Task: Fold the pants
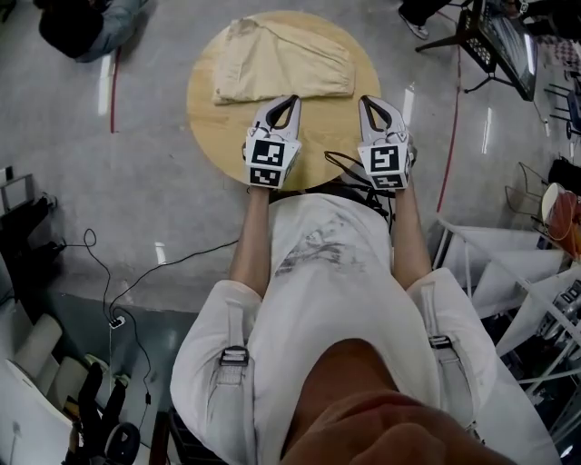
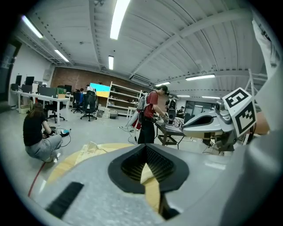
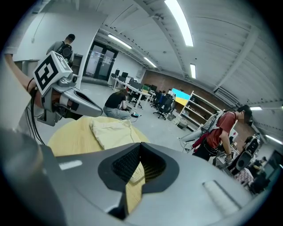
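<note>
Here's the round wooden desk, with the pants lying on it. They are a beige, flat, rectangular bundle on the 12 o'clock half of the top, their near edge running across the middle.

Both grippers hang over the 6 o'clock half, side by side but apart, tips pointing towards 12 o'clock. The left gripper sits at about 7 o'clock, with its tip just short of the near edge of the pants. Its own view shows the jaws brought together at the tip with nothing caught between them; only desk and a bit of cloth show through the gap behind. The right gripper sits at about 5 o'clock, its tip just off the near right corner of the pants. It reads the same: jaws closed tip to tip, empty, with wood and beige fabric visible beyond. No cloth is in either grip, and the pants lie free on the desk.

Around the room, a person crouches on the floor past the desk at 11 o'clock. A red line runs on the floor beside them, and black cables trail at 8 o'clock. In the left gripper view, someone in a red shirt stands at a bench beyond the desk.
</note>
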The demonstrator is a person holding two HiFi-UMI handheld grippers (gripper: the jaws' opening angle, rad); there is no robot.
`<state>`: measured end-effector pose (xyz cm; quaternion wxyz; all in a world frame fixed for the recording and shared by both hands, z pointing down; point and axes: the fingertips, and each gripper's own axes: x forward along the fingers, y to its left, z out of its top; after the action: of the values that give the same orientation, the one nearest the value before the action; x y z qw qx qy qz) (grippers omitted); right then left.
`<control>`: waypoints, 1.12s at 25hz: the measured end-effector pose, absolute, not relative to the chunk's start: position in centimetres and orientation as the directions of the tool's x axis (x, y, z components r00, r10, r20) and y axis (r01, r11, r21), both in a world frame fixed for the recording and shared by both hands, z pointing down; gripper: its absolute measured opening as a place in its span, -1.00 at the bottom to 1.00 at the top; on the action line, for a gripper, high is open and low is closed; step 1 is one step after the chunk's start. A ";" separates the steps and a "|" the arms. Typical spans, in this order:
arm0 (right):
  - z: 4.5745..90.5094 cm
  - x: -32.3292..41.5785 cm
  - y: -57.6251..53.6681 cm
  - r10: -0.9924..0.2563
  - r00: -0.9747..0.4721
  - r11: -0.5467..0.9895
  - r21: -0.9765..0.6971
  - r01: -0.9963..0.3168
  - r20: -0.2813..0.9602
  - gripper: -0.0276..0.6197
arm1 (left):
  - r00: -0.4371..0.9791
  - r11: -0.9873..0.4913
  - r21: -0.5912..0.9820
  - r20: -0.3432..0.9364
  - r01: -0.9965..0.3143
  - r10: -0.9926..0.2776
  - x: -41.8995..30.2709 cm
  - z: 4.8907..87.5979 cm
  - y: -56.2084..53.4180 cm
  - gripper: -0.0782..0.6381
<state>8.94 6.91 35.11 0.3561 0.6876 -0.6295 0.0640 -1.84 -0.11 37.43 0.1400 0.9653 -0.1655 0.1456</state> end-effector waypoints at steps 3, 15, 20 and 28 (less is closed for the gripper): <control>35.3 8.9 6.1 -0.819 0.182 0.070 0.409 -0.910 0.545 -0.89 | 0.905 -0.904 0.230 0.321 -0.359 -0.278 -1.5 37.5 -0.3 -0.77; 36.6 12.2 3.3 -0.835 0.000 0.230 0.349 -0.908 0.550 -0.89 | 0.840 -0.847 0.206 0.370 -0.490 -0.397 2.1 37.6 -0.9 -0.76; 38.0 14.9 2.8 -0.820 -0.080 0.302 0.310 -0.901 0.567 -0.89 | 0.811 -0.830 0.184 0.402 -0.526 -0.424 4.6 38.3 -0.2 -0.76; 41.4 19.7 1.9 -0.755 -0.194 0.479 0.325 -0.816 0.626 -0.89 | 0.771 -0.800 0.189 0.460 -0.570 -0.440 10.1 41.8 1.0 -0.76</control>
<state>19.69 1.90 41.44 0.3795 0.5090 -0.7715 0.0400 10.08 0.98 41.77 0.1612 0.9271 -0.2725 0.2009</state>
